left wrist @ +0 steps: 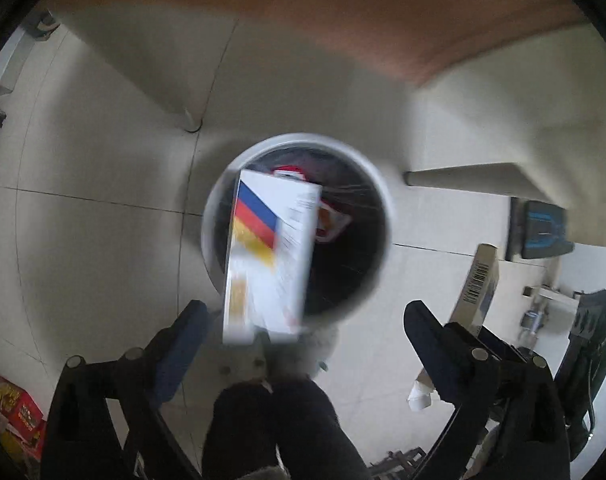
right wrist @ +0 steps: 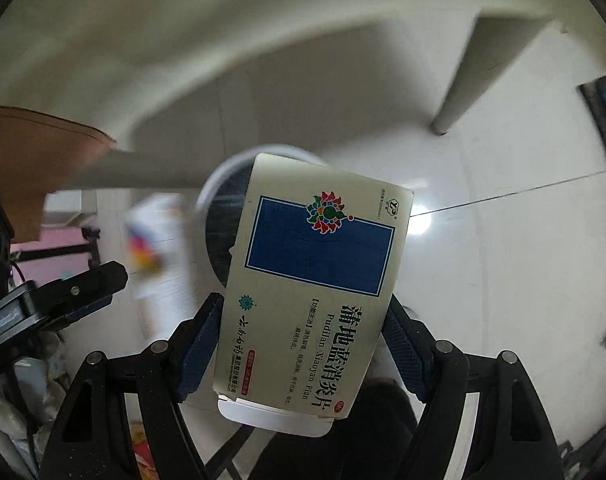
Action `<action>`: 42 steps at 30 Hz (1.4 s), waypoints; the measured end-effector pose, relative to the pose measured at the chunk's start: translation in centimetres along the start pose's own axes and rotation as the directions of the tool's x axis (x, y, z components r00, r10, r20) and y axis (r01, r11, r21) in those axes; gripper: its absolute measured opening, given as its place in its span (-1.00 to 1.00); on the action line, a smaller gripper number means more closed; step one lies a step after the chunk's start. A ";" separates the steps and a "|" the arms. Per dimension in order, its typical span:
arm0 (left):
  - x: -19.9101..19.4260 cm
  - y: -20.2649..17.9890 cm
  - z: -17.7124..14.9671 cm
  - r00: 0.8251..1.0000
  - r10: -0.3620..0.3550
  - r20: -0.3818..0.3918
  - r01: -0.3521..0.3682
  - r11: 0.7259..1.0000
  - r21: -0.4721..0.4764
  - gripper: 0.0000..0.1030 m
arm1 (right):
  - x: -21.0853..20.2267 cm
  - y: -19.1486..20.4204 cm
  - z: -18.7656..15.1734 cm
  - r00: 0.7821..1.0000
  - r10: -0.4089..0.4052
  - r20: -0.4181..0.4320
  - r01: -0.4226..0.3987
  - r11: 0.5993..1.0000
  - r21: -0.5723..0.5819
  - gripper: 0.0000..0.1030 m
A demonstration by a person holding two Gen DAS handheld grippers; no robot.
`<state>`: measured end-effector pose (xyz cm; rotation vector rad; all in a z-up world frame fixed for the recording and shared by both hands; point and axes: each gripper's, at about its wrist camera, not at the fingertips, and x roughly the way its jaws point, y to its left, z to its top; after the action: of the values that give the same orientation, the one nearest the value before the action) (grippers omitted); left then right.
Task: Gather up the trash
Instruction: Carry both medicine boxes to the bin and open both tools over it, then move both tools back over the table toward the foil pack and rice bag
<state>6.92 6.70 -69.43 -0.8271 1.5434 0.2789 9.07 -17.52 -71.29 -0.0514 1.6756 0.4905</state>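
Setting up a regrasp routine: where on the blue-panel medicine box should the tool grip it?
Grip the blue-panel medicine box across its two long edges near the end away from the bin, coming from that end, as the right tool does; the flat card faces are wide, the edges parallel.

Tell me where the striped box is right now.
In the left wrist view the striped box hangs blurred over the bin, ahead of the open left gripper, touching neither finger. The right gripper grips the blue box.

Dim indoor light, floor (right wrist: 483,240) glare, striped box (left wrist: 269,256) motion-blurred (fisheye edges bend darkly).
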 end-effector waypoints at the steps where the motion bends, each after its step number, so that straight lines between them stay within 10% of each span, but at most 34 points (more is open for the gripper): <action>1: 1.0 0.3 0.3 1.000 0.023 0.001 -0.023 1.000 0.000 0.94 | 1.7 -0.1 0.3 1.000 0.008 -0.015 -0.009 1.000 -0.005 0.55; 5: 1.3 0.9 -0.4 0.991 0.117 0.068 -0.118 0.993 0.017 0.94 | 5.1 -0.6 0.6 0.999 -0.005 -0.041 0.005 1.000 -0.018 0.94; 20: -4.7 0.5 -5.0 0.961 0.253 0.111 -0.260 0.965 0.046 0.94 | -1.0 0.8 0.4 0.974 -0.228 0.007 0.228 0.970 -0.087 0.94; 42: -20.0 -6.0 -12.6 0.956 0.239 0.173 -0.255 0.964 0.078 0.94 | -22.2 6.4 -4.9 0.963 -0.240 0.119 0.255 0.958 -0.134 0.94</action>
<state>-0.04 1.32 -46.67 -0.5193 1.4940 0.4381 6.39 -18.84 -47.86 -0.3370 1.5049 0.4189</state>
